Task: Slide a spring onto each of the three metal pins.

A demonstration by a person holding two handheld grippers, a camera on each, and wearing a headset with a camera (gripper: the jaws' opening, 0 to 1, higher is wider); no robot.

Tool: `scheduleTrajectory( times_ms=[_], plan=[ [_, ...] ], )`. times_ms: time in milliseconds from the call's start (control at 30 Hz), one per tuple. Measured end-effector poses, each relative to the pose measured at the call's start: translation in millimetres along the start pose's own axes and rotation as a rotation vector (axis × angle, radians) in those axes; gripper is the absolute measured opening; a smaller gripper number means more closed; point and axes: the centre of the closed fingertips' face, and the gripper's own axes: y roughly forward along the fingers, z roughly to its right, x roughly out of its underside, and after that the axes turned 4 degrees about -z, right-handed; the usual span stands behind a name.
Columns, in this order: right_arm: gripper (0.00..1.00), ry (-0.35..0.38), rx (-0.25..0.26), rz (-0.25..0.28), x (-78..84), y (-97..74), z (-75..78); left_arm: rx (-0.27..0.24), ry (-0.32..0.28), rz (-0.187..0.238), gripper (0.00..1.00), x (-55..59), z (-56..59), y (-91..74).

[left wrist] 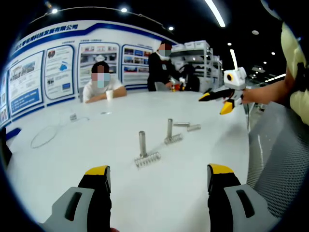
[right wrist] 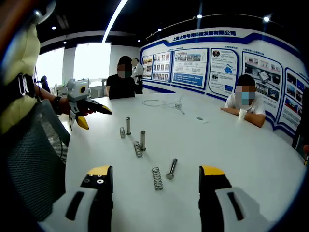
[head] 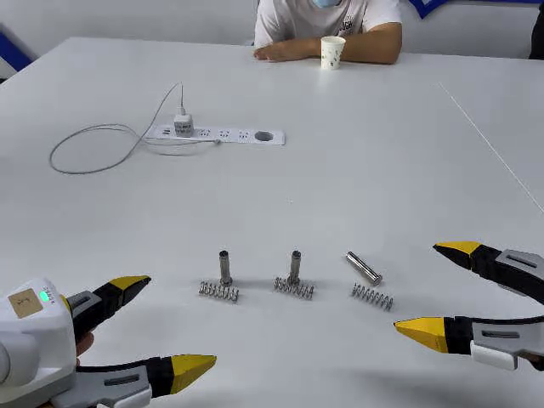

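My L gripper (head: 174, 323) and R gripper (head: 418, 287) hover spread, empty, flanking three springs (head: 294, 289) on the tabletop (head: 340, 170) beside their pins (head: 295, 266), two upright, one lying flat. Springs look light, squashy, prone to roll: pinch mid-coil, gently.

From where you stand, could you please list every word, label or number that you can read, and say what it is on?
Wall banner: Chinese heading that seems to end "科技发展有限公司"; the start is too small to be sure of.
Posters: text too small to read.
Cup: print blurred.
Shirt: print blurred.
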Motion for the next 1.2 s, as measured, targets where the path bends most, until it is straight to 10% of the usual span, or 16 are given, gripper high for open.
scheduleTrajectory(
  times_ms=[1200],
  plan=[
    [0.4, 0.022, 0.074, -0.213, -6.9, 59.5, 40.2, -0.012, -0.019, 0.014, 0.82, 4.0, -3.5, -3.5]
  ],
)
